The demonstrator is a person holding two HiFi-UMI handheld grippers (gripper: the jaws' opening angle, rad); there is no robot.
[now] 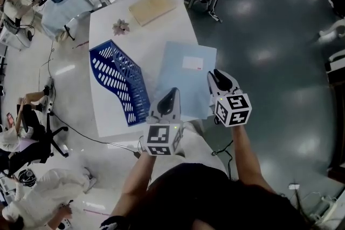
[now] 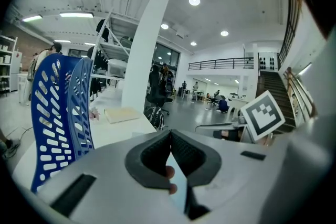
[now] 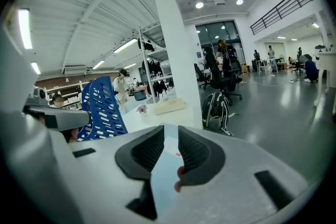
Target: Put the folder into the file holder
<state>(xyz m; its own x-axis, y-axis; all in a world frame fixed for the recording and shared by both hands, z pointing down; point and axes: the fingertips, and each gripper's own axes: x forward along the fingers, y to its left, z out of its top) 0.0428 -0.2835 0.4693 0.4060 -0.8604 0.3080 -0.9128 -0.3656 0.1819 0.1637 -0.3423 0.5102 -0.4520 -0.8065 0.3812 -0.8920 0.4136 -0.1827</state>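
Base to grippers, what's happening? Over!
Left gripper shut on light blue paper folder. Right gripper open around it. Blue plastic file holder stands left, unblocked.

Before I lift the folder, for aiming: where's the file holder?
Head view: the blue file holder stands on the left half of the white table, left of the folder.

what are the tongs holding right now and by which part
The left tongs are shut on the folder at its near edge, toward the left corner. The right tongs straddle its right-hand edge with jaws apart, not gripping.
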